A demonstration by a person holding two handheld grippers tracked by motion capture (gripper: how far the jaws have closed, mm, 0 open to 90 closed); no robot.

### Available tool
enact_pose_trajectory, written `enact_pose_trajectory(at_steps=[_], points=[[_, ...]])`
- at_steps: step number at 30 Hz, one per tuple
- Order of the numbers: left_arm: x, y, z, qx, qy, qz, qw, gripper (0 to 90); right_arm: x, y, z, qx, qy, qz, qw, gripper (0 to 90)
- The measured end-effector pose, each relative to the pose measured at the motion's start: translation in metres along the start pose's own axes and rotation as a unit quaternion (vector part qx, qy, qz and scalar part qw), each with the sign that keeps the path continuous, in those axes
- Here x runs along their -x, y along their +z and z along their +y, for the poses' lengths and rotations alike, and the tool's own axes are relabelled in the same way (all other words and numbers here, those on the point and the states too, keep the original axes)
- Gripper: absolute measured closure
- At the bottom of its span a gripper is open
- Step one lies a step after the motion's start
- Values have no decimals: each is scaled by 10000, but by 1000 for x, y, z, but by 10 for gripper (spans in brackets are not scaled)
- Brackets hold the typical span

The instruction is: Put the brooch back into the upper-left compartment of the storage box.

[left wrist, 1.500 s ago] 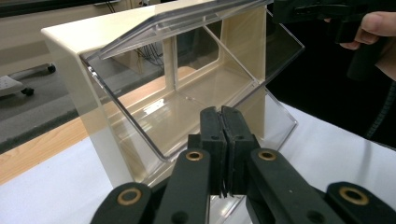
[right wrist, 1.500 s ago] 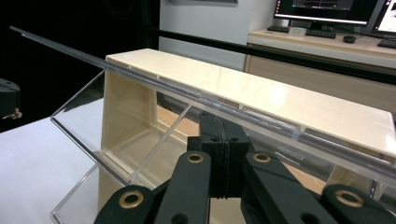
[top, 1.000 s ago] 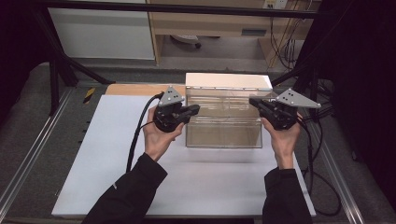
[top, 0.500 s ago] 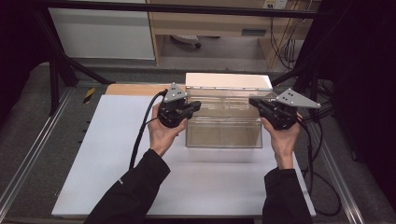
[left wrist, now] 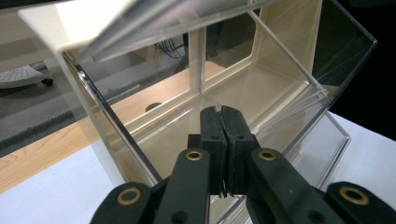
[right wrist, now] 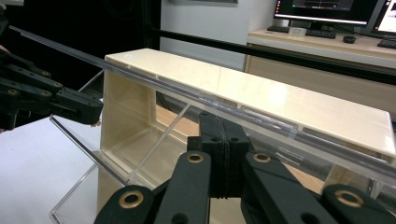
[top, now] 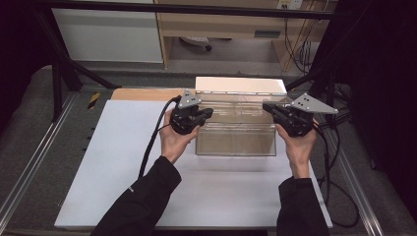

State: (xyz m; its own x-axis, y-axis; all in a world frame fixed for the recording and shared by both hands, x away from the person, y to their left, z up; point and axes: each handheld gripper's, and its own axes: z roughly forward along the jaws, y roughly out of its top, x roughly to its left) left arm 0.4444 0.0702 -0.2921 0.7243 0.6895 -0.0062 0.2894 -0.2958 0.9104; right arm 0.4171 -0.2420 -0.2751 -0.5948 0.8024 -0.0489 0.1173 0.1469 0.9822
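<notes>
A box (top: 236, 140) with clear walls and a cream top and back stands on the white mat (top: 113, 162). My left gripper (top: 209, 113) is at the box's upper left corner, jaws shut with nothing between them. In the left gripper view the shut jaws (left wrist: 223, 114) point into the box (left wrist: 261, 88) through its clear wall. My right gripper (top: 267, 106) is at the upper right corner, also shut and empty. In the right gripper view its jaws (right wrist: 219, 122) sit just under a clear front edge (right wrist: 154, 84) below the cream top (right wrist: 243, 88), with the left gripper (right wrist: 88, 109) farther off.
A wooden strip (top: 142, 94) runs behind the mat. Metal rails (top: 29, 167) border the table on both sides. Cables (top: 152, 142) trail from both grippers. Beyond the table stand a cabinet (top: 108, 34) and a desk (top: 221, 22).
My left gripper has shifted a little to the right, closer to the box's left corner, and slightly lower. The right gripper and the box have stayed put.
</notes>
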Motion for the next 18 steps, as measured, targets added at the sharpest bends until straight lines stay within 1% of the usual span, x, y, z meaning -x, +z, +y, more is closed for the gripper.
enact_pose_trajectory(at_steps=[9, 11, 16, 18], points=[[1, 6, -2, -168, 16, -1, 9999, 876, 0, 0, 0, -4, -10, 4, 10000, 900], [1, 6, -2, -177, 9, -28, 9998, 864, 0, 0, 0, -5, -9, 6, 10000, 900], [1, 1, -1, -157, 34, -60, 9999, 807, 0, 0, 0, -8, -13, 9, 10000, 900], [2, -3, 0, -160, 77, -67, 9998, 786, 0, 0, 0, -9, -8, 9, 10000, 900]])
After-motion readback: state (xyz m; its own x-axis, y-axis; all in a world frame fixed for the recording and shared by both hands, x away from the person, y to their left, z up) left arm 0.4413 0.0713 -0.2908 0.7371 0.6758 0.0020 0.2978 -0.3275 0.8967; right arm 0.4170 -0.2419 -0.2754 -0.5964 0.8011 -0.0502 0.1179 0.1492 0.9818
